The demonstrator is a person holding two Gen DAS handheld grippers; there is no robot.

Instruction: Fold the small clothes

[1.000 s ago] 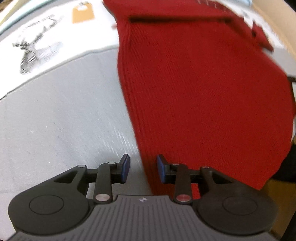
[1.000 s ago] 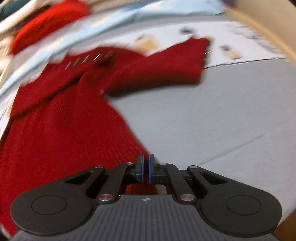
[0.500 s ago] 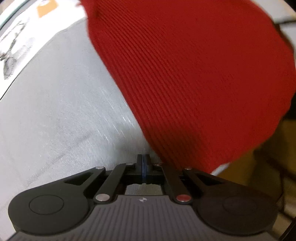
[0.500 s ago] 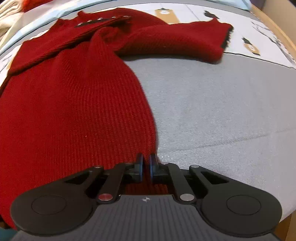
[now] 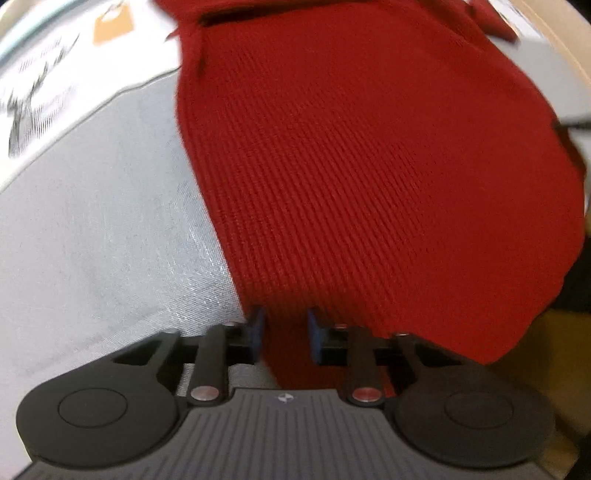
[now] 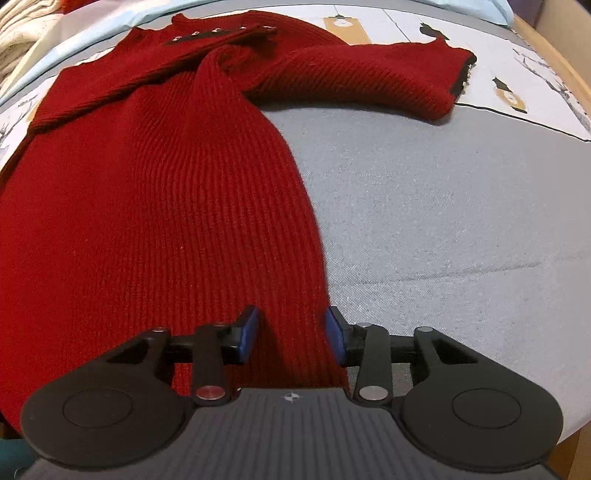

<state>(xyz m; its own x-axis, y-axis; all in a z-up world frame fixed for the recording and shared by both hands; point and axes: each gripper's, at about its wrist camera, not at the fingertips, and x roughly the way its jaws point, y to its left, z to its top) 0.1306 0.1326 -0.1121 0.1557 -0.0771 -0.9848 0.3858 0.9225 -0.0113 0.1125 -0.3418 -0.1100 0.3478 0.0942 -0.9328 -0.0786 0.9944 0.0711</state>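
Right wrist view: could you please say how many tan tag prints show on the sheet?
2: one tag beyond the sweater collar, another past its sleeve cuff; the sweater may hide more.

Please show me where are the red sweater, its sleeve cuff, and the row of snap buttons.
red sweater (image 6: 166, 206), right wrist view, middle of the ribbed body.
sleeve cuff (image 6: 456, 72), right wrist view, far end of the outstretched sleeve.
snap buttons (image 6: 216, 31), right wrist view, dark strip at the neckline.
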